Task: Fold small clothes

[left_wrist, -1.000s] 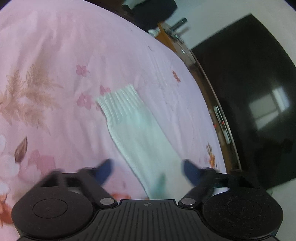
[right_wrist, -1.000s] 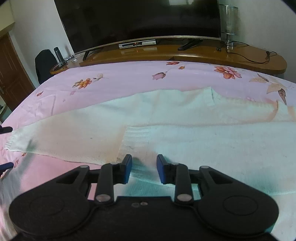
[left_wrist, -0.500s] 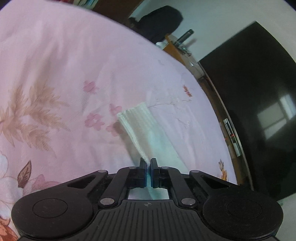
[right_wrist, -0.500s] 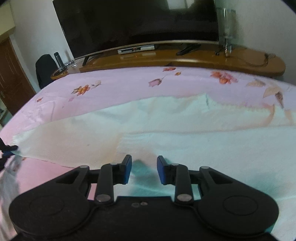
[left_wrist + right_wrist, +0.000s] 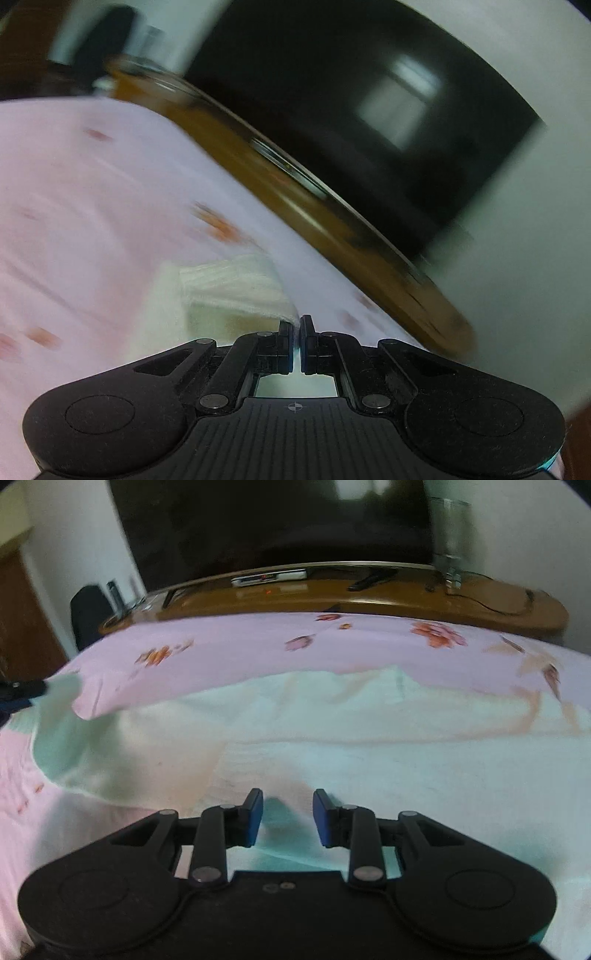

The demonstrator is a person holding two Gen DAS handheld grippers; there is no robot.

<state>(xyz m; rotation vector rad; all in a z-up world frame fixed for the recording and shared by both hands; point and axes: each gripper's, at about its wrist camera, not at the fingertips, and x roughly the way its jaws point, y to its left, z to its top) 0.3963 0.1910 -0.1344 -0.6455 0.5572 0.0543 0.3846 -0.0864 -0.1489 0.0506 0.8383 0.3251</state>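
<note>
The left gripper is pinching its two fingers together on the ribbed cuff of one white knitted sweater, and the cuff is rising off the bed just ahead and to the left of the tips, with the sleeve trailing down from it. That gripper is tilting, so the bed edge is running diagonally across its blurred view. The right gripper is hovering low over the sweater's body with its two blue-padded fingers standing a moderate gap apart, holding nothing; white knit is lying directly under and ahead of them. Out to their far left, the lifted sleeve is curling over one pink floral bedspread. Beyond the bed, one long wooden desk is carrying one dark television.
</note>
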